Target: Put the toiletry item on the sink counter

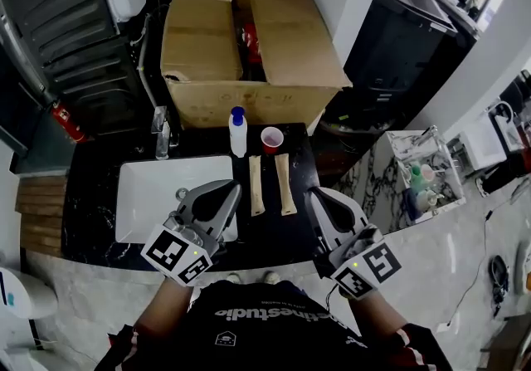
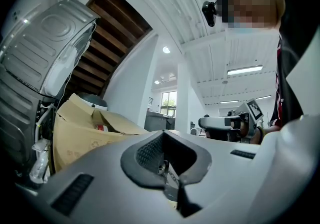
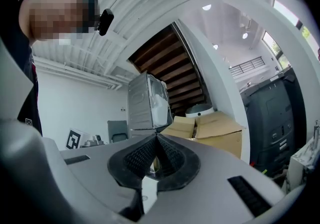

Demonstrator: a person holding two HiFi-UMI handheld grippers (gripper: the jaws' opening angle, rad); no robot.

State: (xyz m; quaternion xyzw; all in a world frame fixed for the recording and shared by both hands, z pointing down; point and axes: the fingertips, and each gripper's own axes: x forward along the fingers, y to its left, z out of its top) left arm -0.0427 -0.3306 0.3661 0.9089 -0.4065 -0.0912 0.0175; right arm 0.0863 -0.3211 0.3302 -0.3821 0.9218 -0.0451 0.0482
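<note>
Cardboard box [image 1: 249, 46]: large, brown and matte. Its top flaps are folded open. It stands at the far edge of the table, behind the sink.
Table [image 1: 91, 220]: glossy black top with faint pale speckling and a straight front edge.
Sink [image 1: 158, 187]: smooth white rectangular basin set into the left half of the table, with a small round drain fitting near its front.
Left gripper [image 1: 222, 192]: grey moulded plastic shell with a marker cube at the rear. It is held over the front right corner of the sink. The left gripper view shows the black ribbed pads pressed together, with nothing between them.
Right gripper [image 1: 323, 199]: same grey shell and marker cube, held over the front right edge of the table. The right gripper view shows the ribbed pads meeting at the tip. The gripper is closed and empty.
Faucet [image 1: 163, 133]: boxy chrome fitting, upright behind the sink.
Toiletry items, tubes [image 1: 256, 185]: two flat, tan, elongated tubes. They lie side by side on the table just right of the sink, between the two grippers and clear of both.
Toiletry item, bottle [image 1: 238, 135]: white cylinder with a blue cap, upright behind the tubes.
Cup [image 1: 272, 139]: small, red and round, just right of the bottle.
</note>
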